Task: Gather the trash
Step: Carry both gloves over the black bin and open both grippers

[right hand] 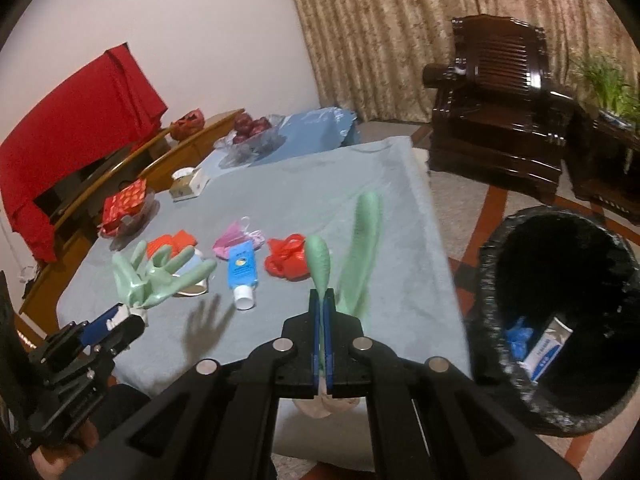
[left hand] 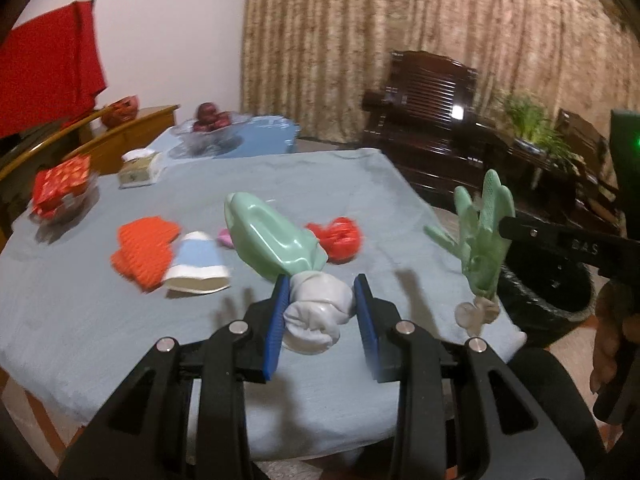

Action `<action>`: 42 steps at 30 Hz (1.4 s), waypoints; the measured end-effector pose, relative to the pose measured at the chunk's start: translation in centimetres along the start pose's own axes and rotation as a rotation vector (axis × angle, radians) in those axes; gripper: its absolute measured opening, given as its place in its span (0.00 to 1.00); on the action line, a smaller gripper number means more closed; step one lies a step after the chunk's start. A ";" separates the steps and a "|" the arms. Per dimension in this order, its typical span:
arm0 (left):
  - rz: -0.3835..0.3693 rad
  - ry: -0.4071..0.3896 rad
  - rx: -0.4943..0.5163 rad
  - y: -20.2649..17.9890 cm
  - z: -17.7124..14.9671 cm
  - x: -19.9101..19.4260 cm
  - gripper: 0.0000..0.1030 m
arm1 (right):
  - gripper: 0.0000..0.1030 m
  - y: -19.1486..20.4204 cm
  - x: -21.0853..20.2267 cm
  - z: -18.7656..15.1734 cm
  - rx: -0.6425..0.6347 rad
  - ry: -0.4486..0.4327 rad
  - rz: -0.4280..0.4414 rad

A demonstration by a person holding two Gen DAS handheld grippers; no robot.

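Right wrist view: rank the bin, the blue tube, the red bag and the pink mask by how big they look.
1. Bin, by far the largest, though it sits nearest the camera.
2. Blue tube and red bag look about alike, so I won't rank them.
3. Pink mask, smallest, partly hidden behind the tube.

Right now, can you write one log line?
left gripper: holds green glove | right gripper: holds second glove | bin: beside table

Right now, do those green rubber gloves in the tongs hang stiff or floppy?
Probably floppy: the right glove droops from the shut right tongs. Likely light, since a thin pinch holds it. The left glove, held at its cuff, may swing.
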State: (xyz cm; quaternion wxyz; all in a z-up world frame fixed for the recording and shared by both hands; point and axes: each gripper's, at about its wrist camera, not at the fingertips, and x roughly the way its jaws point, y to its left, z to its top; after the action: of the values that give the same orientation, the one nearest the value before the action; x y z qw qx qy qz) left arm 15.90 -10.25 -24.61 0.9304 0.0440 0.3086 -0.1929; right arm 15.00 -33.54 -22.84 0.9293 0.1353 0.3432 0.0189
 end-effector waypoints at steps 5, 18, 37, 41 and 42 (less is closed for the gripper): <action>-0.071 0.004 0.061 -3.9 0.9 1.1 0.31 | 0.02 -2.7 -1.9 0.4 0.026 -0.031 -0.046; -0.271 -0.012 0.197 -15.0 4.1 5.0 0.31 | 0.02 -11.5 -6.9 1.6 0.082 -0.100 -0.205; -0.404 0.076 0.320 -27.8 3.1 13.6 0.41 | 0.23 -24.3 -5.8 -2.4 0.272 -0.024 -0.363; -0.393 0.085 0.327 -27.5 2.8 13.9 0.41 | 0.23 -24.3 -5.9 -3.2 0.280 -0.013 -0.363; -0.388 0.082 0.318 -26.9 2.8 13.7 0.42 | 0.23 -24.2 -5.9 -3.3 0.281 -0.011 -0.362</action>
State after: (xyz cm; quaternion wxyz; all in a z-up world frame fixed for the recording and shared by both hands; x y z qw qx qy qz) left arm 17.21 -40.13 -29.44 0.8441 0.1375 0.3145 -0.4119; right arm 6.96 -56.82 -27.92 0.8914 0.1998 0.3559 -0.1969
